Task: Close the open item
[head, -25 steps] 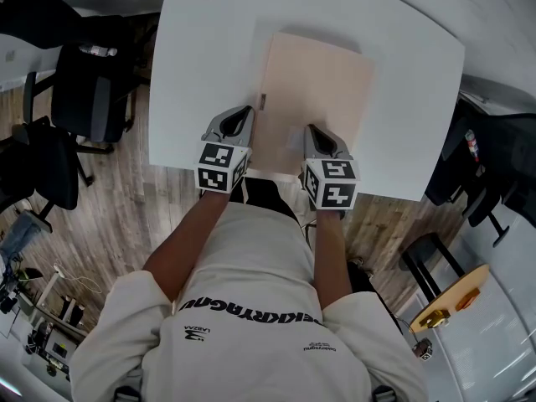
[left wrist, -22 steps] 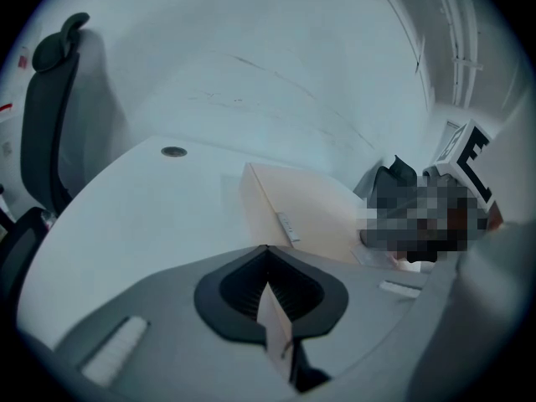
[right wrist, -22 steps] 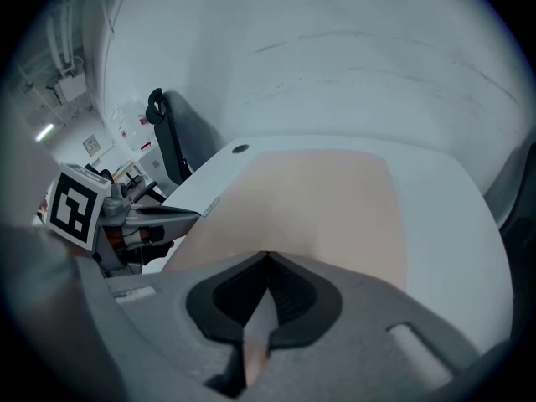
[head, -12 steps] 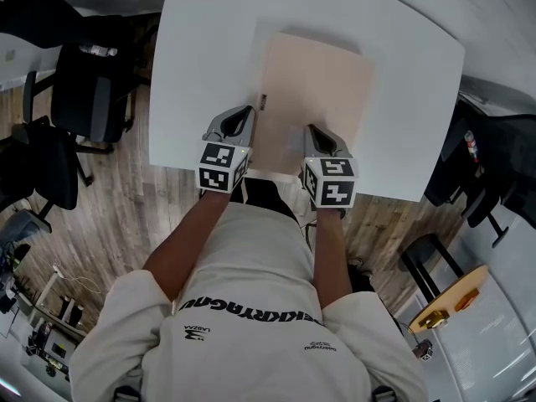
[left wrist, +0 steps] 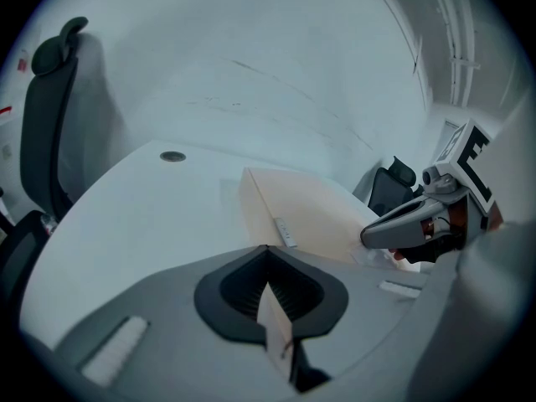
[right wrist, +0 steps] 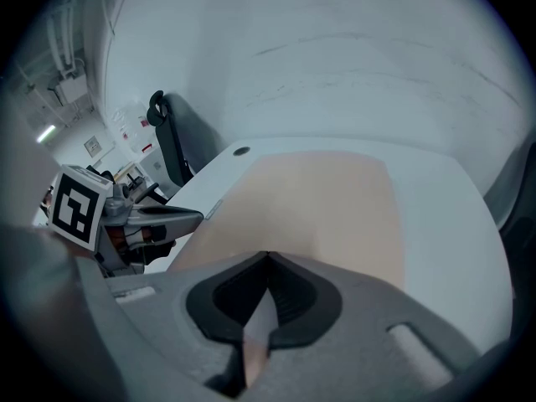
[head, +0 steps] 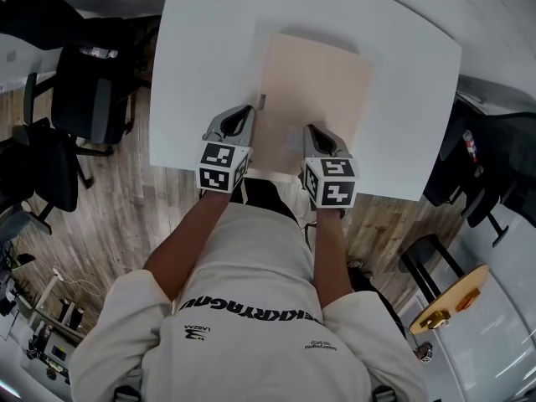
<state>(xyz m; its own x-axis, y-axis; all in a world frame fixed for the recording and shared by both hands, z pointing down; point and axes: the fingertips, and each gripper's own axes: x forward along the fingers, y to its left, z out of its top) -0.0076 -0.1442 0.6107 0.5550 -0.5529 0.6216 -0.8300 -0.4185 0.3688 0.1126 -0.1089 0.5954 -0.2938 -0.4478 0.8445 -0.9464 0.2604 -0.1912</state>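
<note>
- At the lower edge of the beige folder (head: pixel 314 90), centre of the head view, you have both tools set. The left gripper (head: pixel 247 112) is at its lower left corner and the right gripper (head: pixel 313 132) is toward the lower middle.
- The folder lies on the white table (head: pixel 201 74), long side running up the frame. A small grey label (head: pixel 262 101) sits on its left edge, just above the left tool.
- Left gripper view: jaws pinched together on a thin beige sheet (left wrist: pixel 275 329), seen edge-on.
- Right gripper view: much the same, jaws closed down on a thin pale sheet (right wrist: pixel 255 337).
- Judgement: both sheets are the folder's cover, held at its free edge.
- You cannot read how far the cover stands off the rest. From above it looks near flat; in the left gripper view its left side shows some height.
- Step in hand, as judged: lower the cover onto the body.
- Move both tools together at one pace, so the cover does not twist between the two pinch points.
- Hold the spacing between the tools. The sheet is thin and will likely buckle if you crowd them or pull them apart.
- Line the cover's left edge up with the label side before you let go.
- Release only once the cover rests flat. Open both jaws wide, then draw back toward the bottom of the frame so you don't drag it open.
</note>
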